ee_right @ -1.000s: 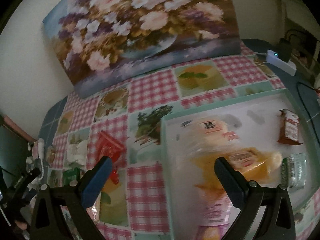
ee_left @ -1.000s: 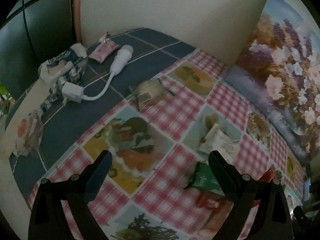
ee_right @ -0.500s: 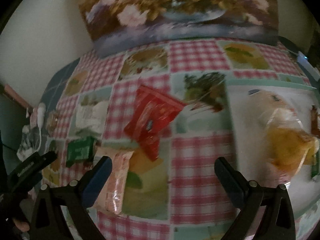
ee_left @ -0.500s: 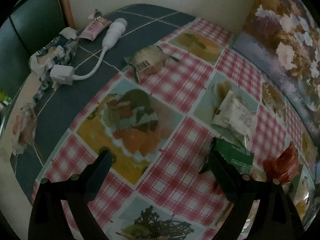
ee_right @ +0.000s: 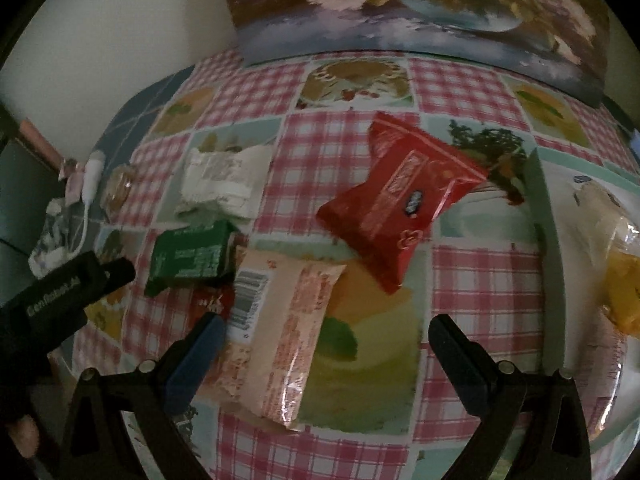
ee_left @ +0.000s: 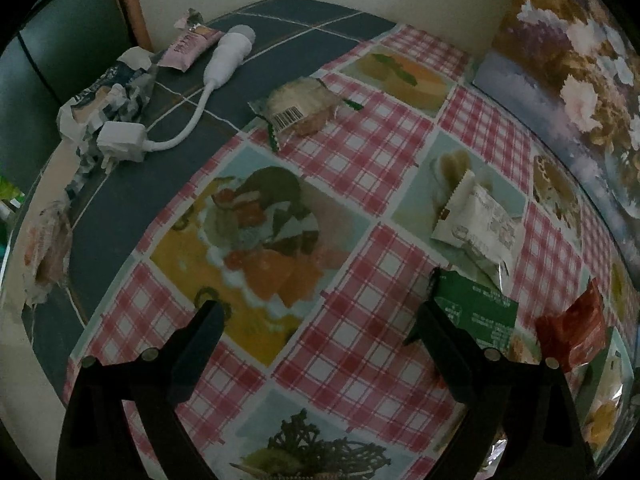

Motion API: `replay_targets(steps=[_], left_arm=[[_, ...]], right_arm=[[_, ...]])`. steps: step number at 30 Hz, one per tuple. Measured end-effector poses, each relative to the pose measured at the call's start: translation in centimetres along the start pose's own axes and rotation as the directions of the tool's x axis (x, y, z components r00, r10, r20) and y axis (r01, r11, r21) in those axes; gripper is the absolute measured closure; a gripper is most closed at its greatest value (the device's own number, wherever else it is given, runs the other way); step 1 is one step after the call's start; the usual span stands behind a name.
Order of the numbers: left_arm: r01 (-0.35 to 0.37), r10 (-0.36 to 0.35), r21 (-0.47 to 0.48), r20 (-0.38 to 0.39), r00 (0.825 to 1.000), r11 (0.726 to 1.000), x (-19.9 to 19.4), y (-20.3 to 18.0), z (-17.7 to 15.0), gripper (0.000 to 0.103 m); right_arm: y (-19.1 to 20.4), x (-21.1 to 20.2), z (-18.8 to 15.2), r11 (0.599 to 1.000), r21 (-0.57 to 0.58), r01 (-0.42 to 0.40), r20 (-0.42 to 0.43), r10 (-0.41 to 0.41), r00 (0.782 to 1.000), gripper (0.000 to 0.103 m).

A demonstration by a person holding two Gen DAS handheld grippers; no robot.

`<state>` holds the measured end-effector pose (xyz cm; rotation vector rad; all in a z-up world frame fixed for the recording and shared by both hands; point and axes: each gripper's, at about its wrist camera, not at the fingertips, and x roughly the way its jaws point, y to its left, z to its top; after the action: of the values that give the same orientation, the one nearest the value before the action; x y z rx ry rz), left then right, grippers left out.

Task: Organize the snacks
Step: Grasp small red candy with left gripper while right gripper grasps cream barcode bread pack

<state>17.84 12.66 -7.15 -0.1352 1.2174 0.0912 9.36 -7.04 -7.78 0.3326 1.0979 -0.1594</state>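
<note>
Both the left gripper (ee_left: pixel 320 320) and the right gripper (ee_right: pixel 326 330) hover with fingers spread wide and empty. The green packet (ee_right: pixel 188 256), pink packet (ee_right: pixel 280 332) and red packet (ee_right: pixel 400 204) lie on the checked tablecloth (ee_right: pixel 480 272), left of the tray (ee_right: pixel 554 240).

Both wrist views look steeply down, close over the bench (ee_left: pixel 352 344); both show the green packet (ee_left: pixel 476 312) (ee_right: pixel 188 256).
</note>
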Motion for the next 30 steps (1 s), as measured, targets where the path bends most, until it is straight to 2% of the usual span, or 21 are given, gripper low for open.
replay_targets(steps=[5,12,23,30], left_arm=[[0.022,-0.022,0.009,-0.005,1.000,1.000,0.0,-0.4,-0.4,0.006],[0.082,-0.081,0.031,-0.048,0.996,0.996,0.3,-1.4,-1.1,0.006],[0.147,-0.140,0.113,-0.068,0.988,0.983,0.0,-4.7,-1.6,0.006],[0.141,-0.125,0.176,-0.098,0.987,0.974,0.7,-6.5,-2.5,0.006]], right_arm=[[0.5,1.0,-0.3,1.000,-0.026,0.012,-0.027,-0.013,1.000,0.000],[-0.7,0.8,-0.2,0.999,-0.008,0.041,-0.025,-0.041,0.999,0.000],[-3.0,0.5,0.0,0.999,0.007,0.051,-0.033,-0.050,0.998,0.000],[-4.1,0.5,0.3,0.999,0.006,0.043,-0.037,-0.043,0.998,0.005]])
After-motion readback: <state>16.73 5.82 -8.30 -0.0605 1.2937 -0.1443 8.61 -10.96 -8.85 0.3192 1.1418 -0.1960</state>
